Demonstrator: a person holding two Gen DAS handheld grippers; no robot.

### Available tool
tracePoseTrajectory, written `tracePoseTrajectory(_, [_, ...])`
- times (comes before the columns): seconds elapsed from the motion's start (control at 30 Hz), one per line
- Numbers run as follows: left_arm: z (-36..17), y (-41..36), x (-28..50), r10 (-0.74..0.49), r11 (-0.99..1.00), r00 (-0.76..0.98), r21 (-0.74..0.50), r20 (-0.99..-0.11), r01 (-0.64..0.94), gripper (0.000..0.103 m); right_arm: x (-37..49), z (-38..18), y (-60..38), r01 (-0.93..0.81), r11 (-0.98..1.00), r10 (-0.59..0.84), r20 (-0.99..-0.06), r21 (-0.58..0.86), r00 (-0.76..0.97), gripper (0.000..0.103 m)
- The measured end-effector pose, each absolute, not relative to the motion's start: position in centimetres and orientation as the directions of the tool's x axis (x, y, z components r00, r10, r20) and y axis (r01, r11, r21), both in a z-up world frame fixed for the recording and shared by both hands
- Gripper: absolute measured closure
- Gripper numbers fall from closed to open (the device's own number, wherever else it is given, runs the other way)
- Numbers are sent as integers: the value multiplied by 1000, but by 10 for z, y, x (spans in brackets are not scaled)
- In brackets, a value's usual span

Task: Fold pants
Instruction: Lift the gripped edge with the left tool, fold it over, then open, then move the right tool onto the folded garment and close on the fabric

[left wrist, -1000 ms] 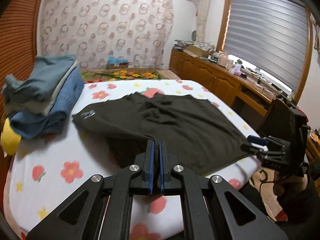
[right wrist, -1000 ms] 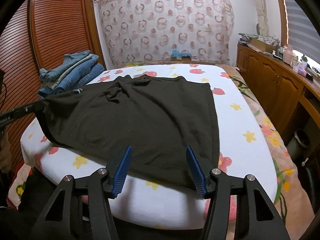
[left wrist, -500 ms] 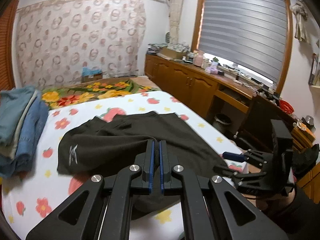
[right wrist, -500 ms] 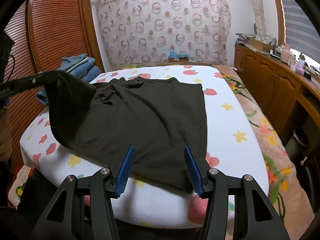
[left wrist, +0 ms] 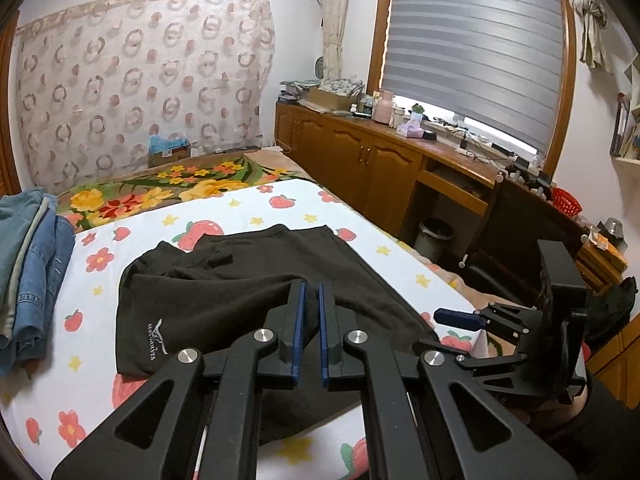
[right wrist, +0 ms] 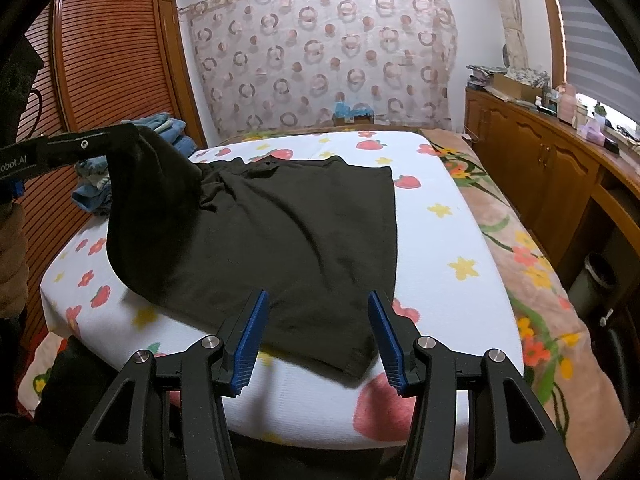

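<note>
Black pants point(right wrist: 288, 232) lie spread on the bed; they also show in the left wrist view point(left wrist: 224, 296). My left gripper point(left wrist: 311, 292) is shut on the pants' left edge and holds it raised above the bed, so the cloth hangs in a fold point(right wrist: 148, 200). Its arm shows in the right wrist view point(right wrist: 72, 148). My right gripper point(right wrist: 316, 312) is open and empty, just above the pants' near hem at the bed's front edge. It shows at the right of the left wrist view point(left wrist: 460, 316).
The bed point(right wrist: 440, 240) has a white sheet with fruit and flower prints. A stack of folded jeans point(left wrist: 28, 264) sits at its far left. A wooden cabinet point(left wrist: 380, 168) runs along the right wall, with a bin point(left wrist: 436, 236) below. A wooden wardrobe point(right wrist: 112, 60) stands at the left.
My left gripper has lifted the pants' left edge higher and carried it right, over the rest of the pants. My right gripper has stayed open near the front hem.
</note>
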State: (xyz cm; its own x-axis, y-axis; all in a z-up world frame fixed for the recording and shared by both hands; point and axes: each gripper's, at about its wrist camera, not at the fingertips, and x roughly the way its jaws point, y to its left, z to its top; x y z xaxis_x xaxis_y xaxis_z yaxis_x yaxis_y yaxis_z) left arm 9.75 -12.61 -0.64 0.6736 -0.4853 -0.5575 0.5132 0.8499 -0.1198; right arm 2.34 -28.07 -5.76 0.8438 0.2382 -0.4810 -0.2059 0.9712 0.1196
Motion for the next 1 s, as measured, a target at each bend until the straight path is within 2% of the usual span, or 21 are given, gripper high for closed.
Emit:
tracePoseTrajectory(0.13, [-5,-122,95,-478,856,682,-120,-554,503,89,24,-57,-280,-207,971,241,-482,124,843,49])
tracePoseTrajectory(0.2, [-5,-119,94,-471,861,689,-117,-551,495,77,25,-57,-279,-209,970,242,-482,122,842,49])
tracePoseTrajectory(0.23, [-6,-117,94,-466,864,693,-115,-550,490,75,25,-57,-280,-209,970,242,-482,122,842,49])
tracePoseTrajectory(0.3, [-6,-111,93,-458,871,702,-119,-545,477,56,27,-56,-279,-211,970,243,-483,121,841,49])
tracePoseTrajectory(0.37, [-9,-103,93,-447,879,709,-120,-545,462,56,28,-56,-279,-214,970,244,-484,119,840,49])
tracePoseTrajectory(0.43, [-13,-97,94,-422,891,716,-110,-557,440,38,30,-56,-276,-217,969,246,-486,116,838,49])
tracePoseTrajectory(0.47, [-16,-92,94,-416,896,721,-114,-554,429,20,31,-55,-274,-220,969,247,-487,114,838,49])
tracePoseTrajectory(0.8, [-57,-58,107,-325,941,716,-138,-618,308,18,42,-47,-263,-254,963,263,-486,85,834,50])
tracePoseTrajectory(1.0, [-80,-63,109,-312,941,680,-117,-663,317,18,56,-41,-256,-281,956,287,-477,84,831,55])
